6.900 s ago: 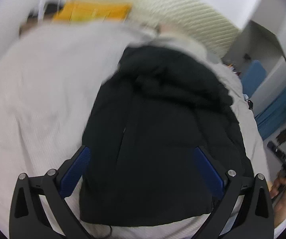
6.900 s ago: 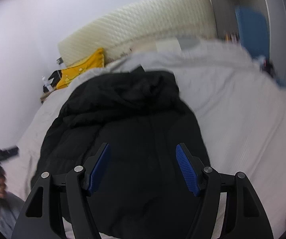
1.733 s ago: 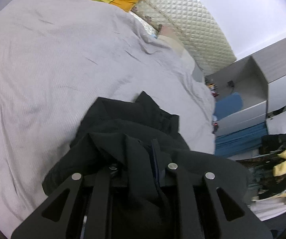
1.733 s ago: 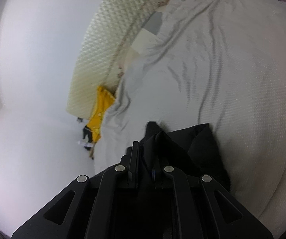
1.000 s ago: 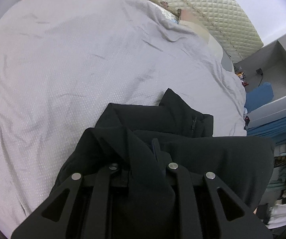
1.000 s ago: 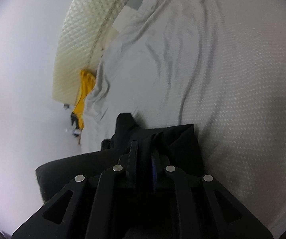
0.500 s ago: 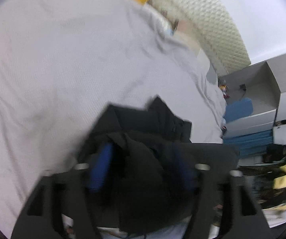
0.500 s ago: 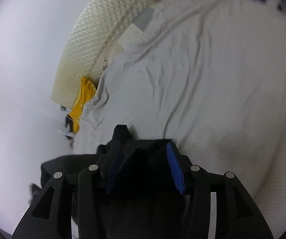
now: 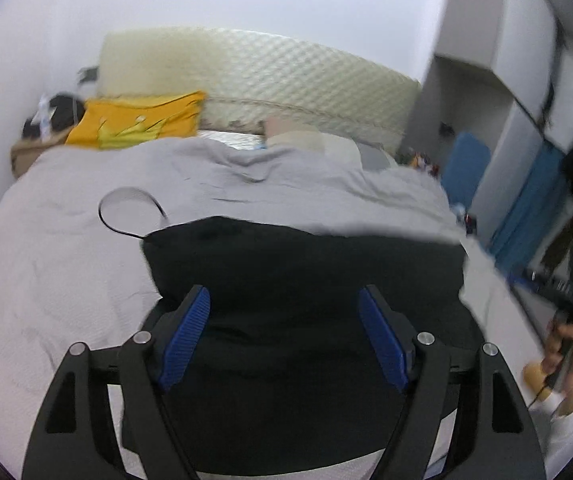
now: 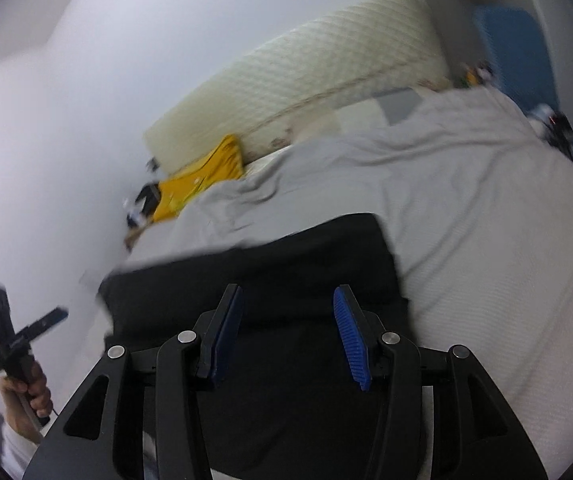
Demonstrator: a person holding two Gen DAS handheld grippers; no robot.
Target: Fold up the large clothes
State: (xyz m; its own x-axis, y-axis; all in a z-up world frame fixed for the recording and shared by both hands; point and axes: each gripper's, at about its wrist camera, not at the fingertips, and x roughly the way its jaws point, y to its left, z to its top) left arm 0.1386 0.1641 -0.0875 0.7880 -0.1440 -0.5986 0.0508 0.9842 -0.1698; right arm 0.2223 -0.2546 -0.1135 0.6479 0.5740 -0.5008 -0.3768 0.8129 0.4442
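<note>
While jaws gape, both grippers (image 9: 284,328) (image 10: 286,334) tilt over jacket (image 9: 306,280).

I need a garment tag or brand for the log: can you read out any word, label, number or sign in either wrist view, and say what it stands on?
No readable text in either view.
Black jacket: folded on the grey bedspread, no tag, logo or label showing.
Yellow pillow: a lighter yellow drawing, no letters.
Small items beside the bed at right: too small and blurred to read.
</note>
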